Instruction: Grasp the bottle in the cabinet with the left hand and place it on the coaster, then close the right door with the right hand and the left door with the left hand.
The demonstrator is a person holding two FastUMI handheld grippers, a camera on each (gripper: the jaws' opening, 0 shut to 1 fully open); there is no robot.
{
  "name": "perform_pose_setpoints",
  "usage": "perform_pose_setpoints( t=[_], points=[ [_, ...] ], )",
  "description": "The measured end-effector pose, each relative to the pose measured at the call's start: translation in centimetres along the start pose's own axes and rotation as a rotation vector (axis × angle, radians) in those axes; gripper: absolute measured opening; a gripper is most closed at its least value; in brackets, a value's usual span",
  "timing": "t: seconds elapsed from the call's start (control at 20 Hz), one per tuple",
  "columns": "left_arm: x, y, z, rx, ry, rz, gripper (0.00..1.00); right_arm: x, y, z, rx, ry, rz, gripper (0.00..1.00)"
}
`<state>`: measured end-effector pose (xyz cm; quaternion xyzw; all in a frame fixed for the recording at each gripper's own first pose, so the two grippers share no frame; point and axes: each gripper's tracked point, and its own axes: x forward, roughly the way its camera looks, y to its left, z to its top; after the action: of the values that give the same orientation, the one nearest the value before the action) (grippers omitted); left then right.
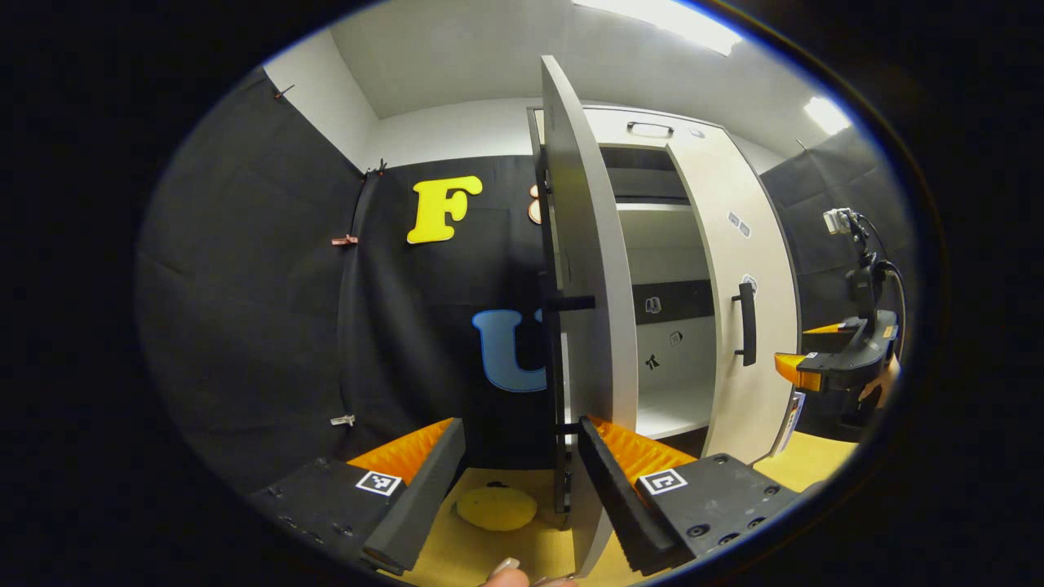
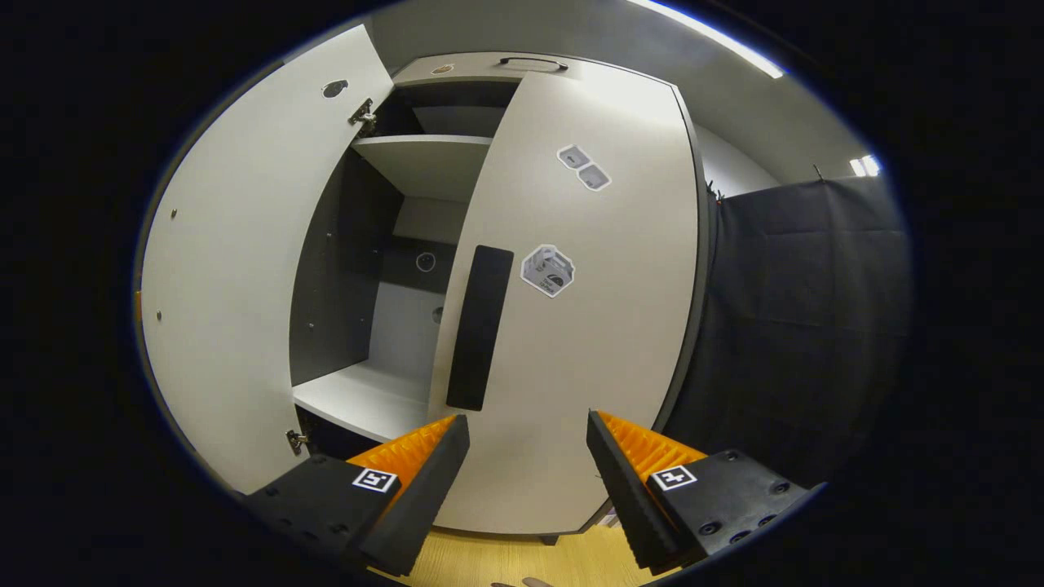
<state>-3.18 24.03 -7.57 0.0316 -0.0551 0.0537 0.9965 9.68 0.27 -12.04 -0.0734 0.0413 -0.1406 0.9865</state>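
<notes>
Black cloth walls the booth on both sides of a pale cabinet (image 2: 424,163) that stands on a yellowish table (image 1: 816,461). Seen from the left gripper view, the left tool (image 1: 518,489) hangs with its jaws spread and nothing between them, just in front of the left door (image 1: 587,269), which stands swung out, edge-on, running from 12 o'clock down to 6. A yellow round pad (image 1: 496,507) lies on the table at 6 o'clock between the fingers, just left of the door's foot; I take it for the coaster, and its top looks bare. No bottle is to be made out on it or on the cabinet's white shelf (image 1: 669,416), so I cannot tell where the bottle is.

At 3 o'clock in that view the right tool (image 1: 803,359) floats near the right door (image 1: 750,326), beside its dark handle (image 1: 746,324). In the right gripper view that tool's jaws are also spread and empty, pointing at the door face, with the handle at 12 o'clock just above them. The right door looks nearly or wholly swung to, though a gap beside it lets the shelf show.

By my reading the bottle step cannot be confirmed, the right door is close to done, and the left door is yet to be closed.
</notes>
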Motion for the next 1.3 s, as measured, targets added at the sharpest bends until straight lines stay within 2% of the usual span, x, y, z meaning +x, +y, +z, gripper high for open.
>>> perform_pose_setpoints(
  t=[0.25, 0.5, 0.85, 1.15, 1.3],
  points=[
    [-0.2, -0.7, 0.1, 0.010, 0.010, 0.037, 0.88, 0.4, -0.8, 1.3, 0.027, -0.031, 0.022, 0.96],
    [-0.1, -3.6, 0.4, 0.014, 0.010, 0.007, 0.90, 0.5, -1.6, 1.5, 0.019, -0.042, 0.043, 0.96],
    [1.5, -9.4, 0.7, 0.000, 0.000, -0.097, 0.89, 0.2, -3.6, 2.2, 0.016, -0.057, 0.051, 0.96],
    [3.0, -14.0, 0.6, 0.038, 0.004, -0.166, 0.91, -0.6, -5.6, 2.3, 0.014, -0.064, 0.045, 0.96],
    [3.6, -15.8, 0.2, 0.015, 0.021, -0.210, 0.93, -1.0, -6.4, 2.0, 0.016, -0.055, 0.039, 0.96]
  ],
)
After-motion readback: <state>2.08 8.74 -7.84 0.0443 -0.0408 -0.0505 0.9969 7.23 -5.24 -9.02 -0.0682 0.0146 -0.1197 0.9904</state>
